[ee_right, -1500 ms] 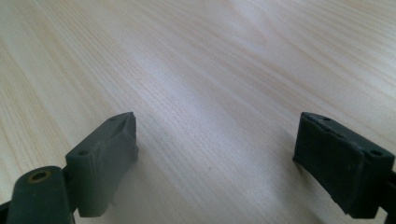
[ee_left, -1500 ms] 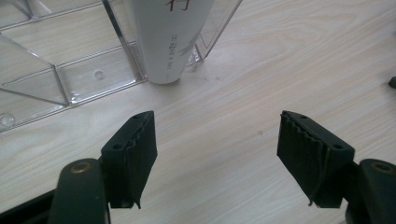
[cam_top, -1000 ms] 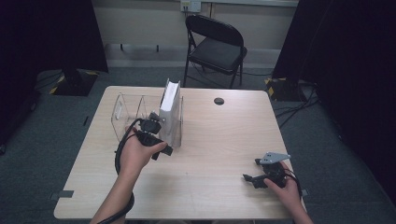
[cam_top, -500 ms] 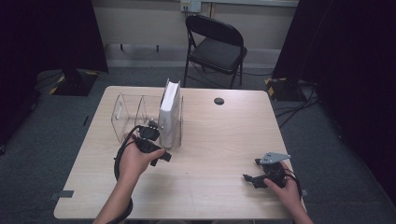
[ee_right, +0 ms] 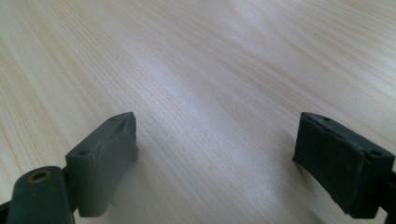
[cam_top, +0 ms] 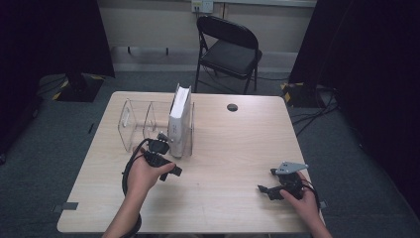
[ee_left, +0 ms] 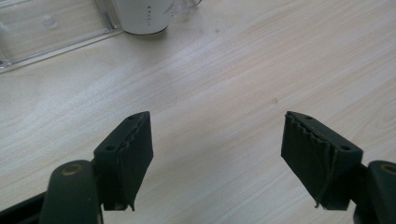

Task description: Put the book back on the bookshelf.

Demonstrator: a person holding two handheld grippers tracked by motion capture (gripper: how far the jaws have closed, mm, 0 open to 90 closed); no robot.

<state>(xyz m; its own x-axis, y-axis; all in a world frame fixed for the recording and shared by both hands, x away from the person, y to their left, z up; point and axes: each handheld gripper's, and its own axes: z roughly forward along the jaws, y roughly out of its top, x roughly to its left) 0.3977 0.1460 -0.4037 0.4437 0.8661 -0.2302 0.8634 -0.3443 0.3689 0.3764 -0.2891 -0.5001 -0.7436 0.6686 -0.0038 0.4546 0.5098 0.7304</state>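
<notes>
Both grippers' jaws gape wide, empty; white book's [cam_top: 179, 119] spine print is unreadable.

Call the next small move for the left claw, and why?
Probably ease the left claw away from the clear rack and rest it on the table. Its jaws are wide open with nothing between them, and the white book already stands upright in the rack's right slot. The right claw lies open on the table.

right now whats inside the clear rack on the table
A white book stands upright in the rightmost slot of the clear rack. The two slots to its left look empty. The book hides the rack's right wall.
</notes>
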